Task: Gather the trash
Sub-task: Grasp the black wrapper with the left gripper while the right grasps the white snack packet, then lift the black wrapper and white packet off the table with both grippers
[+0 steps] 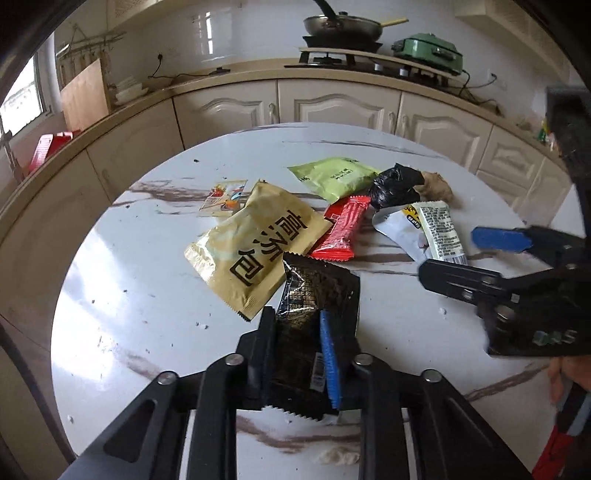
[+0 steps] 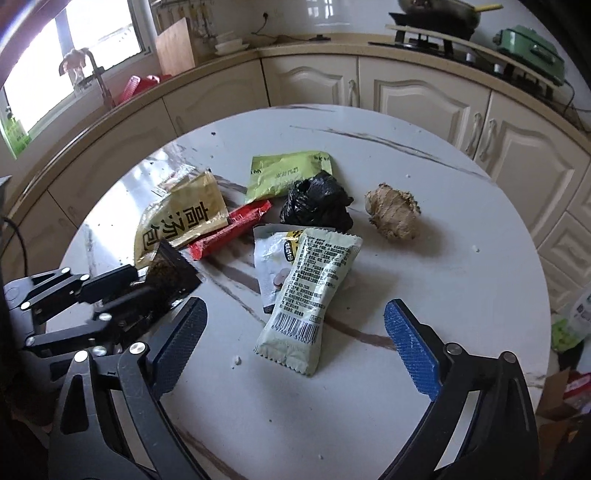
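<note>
Litter lies on a round white marble table (image 1: pixel 122 295). My left gripper (image 1: pixel 297 317) is shut on a black and gold wrapper (image 1: pixel 314 288), its blue pad pressed on the foil; the right wrist view shows that wrapper (image 2: pixel 171 275) clamped at the left. My right gripper (image 2: pixel 295 314) stands open around the lower end of a pale green barcode packet (image 2: pixel 314 291), its pads apart from it. From the left wrist view the right gripper (image 1: pixel 448 254) sits beside the same packet (image 1: pixel 441 230). Nearby lie a gold sachet (image 1: pixel 255 251), a red wrapper (image 1: pixel 341 229), a green sachet (image 1: pixel 336 177) and a black bag (image 1: pixel 395 186).
A brown ginger-like lump (image 2: pixel 393 214) rests at the right of the pile, a white torn pouch (image 2: pixel 271 258) under the barcode packet. Cream cabinets (image 1: pixel 332 107) and a counter with a stove and pan (image 1: pixel 343 27) curve behind. A small colourful packet (image 1: pixel 223 195) lies at the left.
</note>
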Available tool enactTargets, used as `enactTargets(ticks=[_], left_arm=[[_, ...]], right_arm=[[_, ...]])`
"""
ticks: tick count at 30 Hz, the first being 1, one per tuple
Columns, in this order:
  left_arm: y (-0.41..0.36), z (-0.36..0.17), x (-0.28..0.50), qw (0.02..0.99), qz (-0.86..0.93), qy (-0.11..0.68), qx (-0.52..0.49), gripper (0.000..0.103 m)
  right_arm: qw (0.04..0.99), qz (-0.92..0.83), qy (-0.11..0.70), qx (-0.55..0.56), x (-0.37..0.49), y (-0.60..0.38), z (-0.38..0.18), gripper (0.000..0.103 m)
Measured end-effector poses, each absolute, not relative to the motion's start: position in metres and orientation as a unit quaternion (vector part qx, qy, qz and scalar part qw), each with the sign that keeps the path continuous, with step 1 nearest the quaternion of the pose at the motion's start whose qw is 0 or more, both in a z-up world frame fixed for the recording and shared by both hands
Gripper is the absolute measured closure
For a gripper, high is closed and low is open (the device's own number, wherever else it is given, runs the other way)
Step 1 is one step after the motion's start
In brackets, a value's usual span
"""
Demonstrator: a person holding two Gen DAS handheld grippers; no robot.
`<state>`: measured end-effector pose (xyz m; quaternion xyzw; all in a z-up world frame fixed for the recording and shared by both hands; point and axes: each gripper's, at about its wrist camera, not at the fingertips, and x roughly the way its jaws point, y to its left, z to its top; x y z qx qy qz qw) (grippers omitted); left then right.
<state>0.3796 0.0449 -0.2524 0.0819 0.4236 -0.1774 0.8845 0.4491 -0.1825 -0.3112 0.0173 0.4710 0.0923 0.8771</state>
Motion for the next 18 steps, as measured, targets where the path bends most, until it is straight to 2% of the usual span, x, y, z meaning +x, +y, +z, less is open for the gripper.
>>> enactTargets(ticks=[4, 5, 6, 8, 9, 18], left_arm=[[0.054, -0.250, 0.370, 0.884, -0.181, 0.427, 0.063, 0.090], [0.055, -0.249, 0.366, 0.884, -0.181, 0.427, 0.060, 0.091], [0.056, -0.247, 0.363, 0.884, -0.181, 0.428, 0.057, 0.092], [0.058, -0.246, 0.359, 0.882, -0.185, 0.431, 0.045, 0.094], [0.059, -0.245, 0.357, 0.882, -0.186, 0.432, 0.040, 0.094], [0.052, -0.238, 0.327, 0.882, -0.173, 0.439, 0.015, 0.098]], right_arm=[[0.877, 0.082, 0.473, -0.016, 0.449, -0.175, -0.314, 0.027], [0.877, 0.081, 0.473, -0.023, 0.448, -0.173, -0.313, 0.038], [0.877, 0.079, 0.472, -0.036, 0.446, -0.172, -0.312, 0.054], [0.877, 0.082, 0.472, -0.041, 0.443, -0.173, -0.311, 0.073], [0.876, 0.089, 0.473, -0.039, 0.441, -0.176, -0.310, 0.077], [0.878, 0.140, 0.457, -0.011, 0.413, -0.191, -0.306, 0.086]])
